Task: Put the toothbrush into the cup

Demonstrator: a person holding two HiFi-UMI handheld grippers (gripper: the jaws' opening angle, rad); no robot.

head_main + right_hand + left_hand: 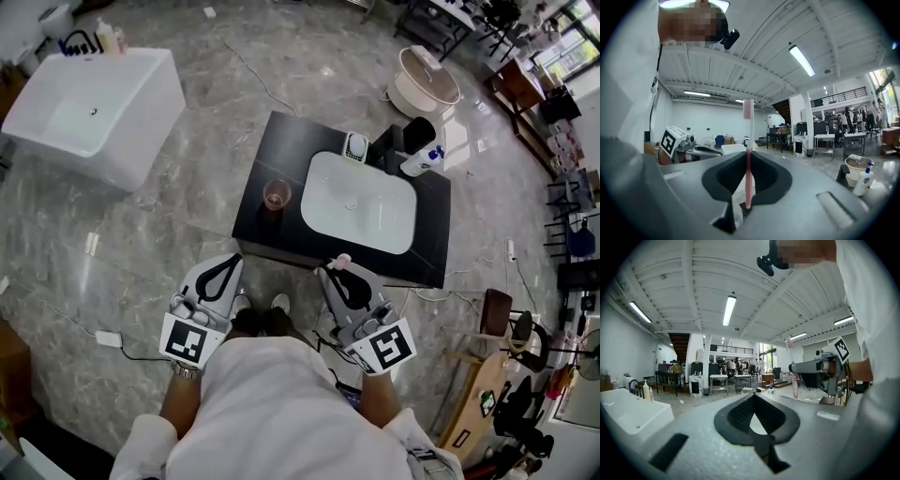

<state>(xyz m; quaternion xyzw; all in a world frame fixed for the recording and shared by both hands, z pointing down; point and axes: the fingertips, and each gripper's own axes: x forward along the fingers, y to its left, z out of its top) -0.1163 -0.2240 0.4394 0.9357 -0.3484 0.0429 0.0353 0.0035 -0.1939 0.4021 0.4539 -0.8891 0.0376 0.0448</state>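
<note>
A pink toothbrush (748, 159) stands upright between the jaws of my right gripper (747, 157), which is shut on its handle, bristle head up. From the head view the brush head (342, 261) pokes out at the right gripper (330, 273), held close to my body just short of the black counter (281, 141). A clear brownish cup (277, 194) stands on the counter's left part, beside the white basin (356, 202). My left gripper (229, 262) is held level with the right one, shut and with nothing in it (754, 398).
A white bathtub (89, 108) stands at the far left. A pump bottle (422, 159) and a small white holder (355, 147) sit at the counter's back edge. A round white tub (424, 82) lies beyond. Chairs and clutter crowd the right side.
</note>
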